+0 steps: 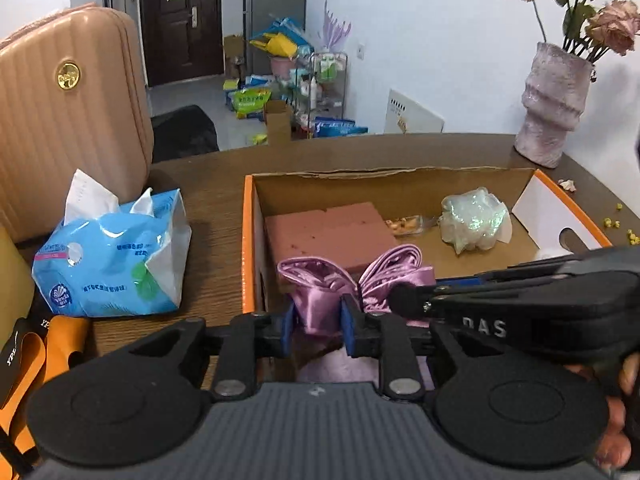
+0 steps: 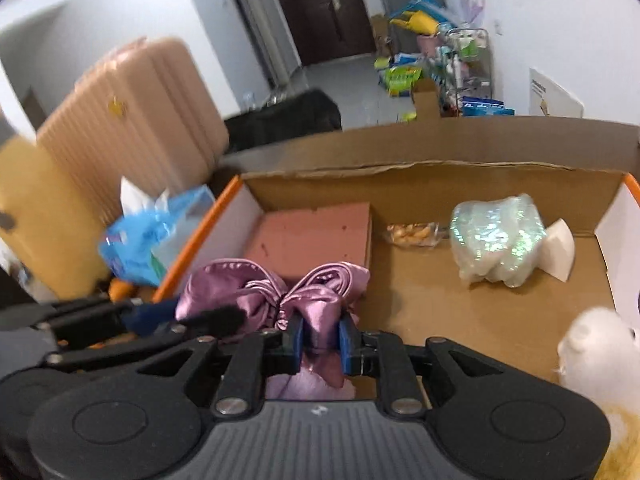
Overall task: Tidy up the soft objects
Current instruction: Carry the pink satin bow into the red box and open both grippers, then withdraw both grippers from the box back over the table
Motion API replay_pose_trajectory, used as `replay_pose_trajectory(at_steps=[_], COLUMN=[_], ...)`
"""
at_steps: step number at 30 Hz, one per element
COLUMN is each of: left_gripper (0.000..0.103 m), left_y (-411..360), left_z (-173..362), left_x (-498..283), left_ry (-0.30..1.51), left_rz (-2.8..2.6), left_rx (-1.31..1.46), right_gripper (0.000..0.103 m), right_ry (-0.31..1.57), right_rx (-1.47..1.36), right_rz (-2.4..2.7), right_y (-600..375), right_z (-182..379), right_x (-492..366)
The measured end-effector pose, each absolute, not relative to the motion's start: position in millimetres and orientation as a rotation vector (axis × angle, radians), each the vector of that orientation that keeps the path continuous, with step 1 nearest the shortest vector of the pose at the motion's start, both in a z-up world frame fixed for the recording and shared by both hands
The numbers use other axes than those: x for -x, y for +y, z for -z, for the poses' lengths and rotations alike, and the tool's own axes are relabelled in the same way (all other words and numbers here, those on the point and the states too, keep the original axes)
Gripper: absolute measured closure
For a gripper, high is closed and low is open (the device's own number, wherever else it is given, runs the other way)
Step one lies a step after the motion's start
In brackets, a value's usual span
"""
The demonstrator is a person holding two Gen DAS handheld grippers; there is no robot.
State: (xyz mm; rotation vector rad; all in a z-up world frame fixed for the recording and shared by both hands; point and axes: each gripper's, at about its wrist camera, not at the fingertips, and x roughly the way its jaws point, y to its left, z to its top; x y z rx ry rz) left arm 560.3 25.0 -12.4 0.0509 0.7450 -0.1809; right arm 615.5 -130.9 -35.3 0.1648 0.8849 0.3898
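Left wrist view, shiny purple satin cloth (image 1: 320, 292), bunched, seemingly bow-shaped

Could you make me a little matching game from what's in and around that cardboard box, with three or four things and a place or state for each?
Things:
1. purple satin cloth
2. pink foam block
3. tissue pack
4. vase of dried roses

Places or states:
A. on the table, left of the box
B. pinched between both pairs of fingers
C. at the table's far right edge
D. lying flat in the box's left half

Pairs: 1-B, 2-D, 3-A, 4-C
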Motion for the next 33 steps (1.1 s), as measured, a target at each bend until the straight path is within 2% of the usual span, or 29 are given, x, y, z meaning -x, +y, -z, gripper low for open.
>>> replay_pose_trajectory(at_steps=[2,5,9,13,18,22,26,30,33], left_gripper=[0.076,0.063,0.062,0.061,0.043,0.030,0.030,0.030,0.026], left_y=[26.7,28.5,31.6,41.7,59.8,60.3,54.9,52.5,49.6], left_z=[10.7,1.0,-27.8,-72.4,-113.7,-127.9,-133.9,-138.1,-134.6], left_x=[-557.6,-556.5,-542.4,-506.3,-446.6,-410.4,-387.1,-363.9,-337.9], left_ry=[0.754,0.750,0.695,0.603,0.491,0.434,0.418,0.396,0.373], left_rz=[0.205,0.222,0.208,0.206,0.156,0.131,0.128,0.120,0.094], left_rx=[-0.043,-0.029,-0.045,-0.047,-0.039,-0.043,-0.020,-0.021,-0.024], right_gripper=[0.078,0.075,0.075,0.067,0.051,0.049,0.049,0.038,0.037], right_ry=[0.902,0.918,0.862,0.746,0.600,0.536,0.505,0.444,0.413], right_rx=[-0.168,-0.199,-0.180,-0.129,-0.041,-0.018,-0.045,-0.009,0.002], right_rz=[-0.384,-0.386,-0.375,-0.348,-0.237,-0.150,-0.153,-0.157,-0.156], right_y=[-130.0,-136.1,-153.7,-190.5,-254.8,-290.9,-300.8,-296.9,-295.9], right_z=[38.0,40.9,13.6,-37.3,-89.5,-106.4,-115.1,-120.3,-120.1], right_x=[-617.7,-619.6,-602.4,-563.6,-494.0,-448.1,-419.3,-393.0,-372.1])
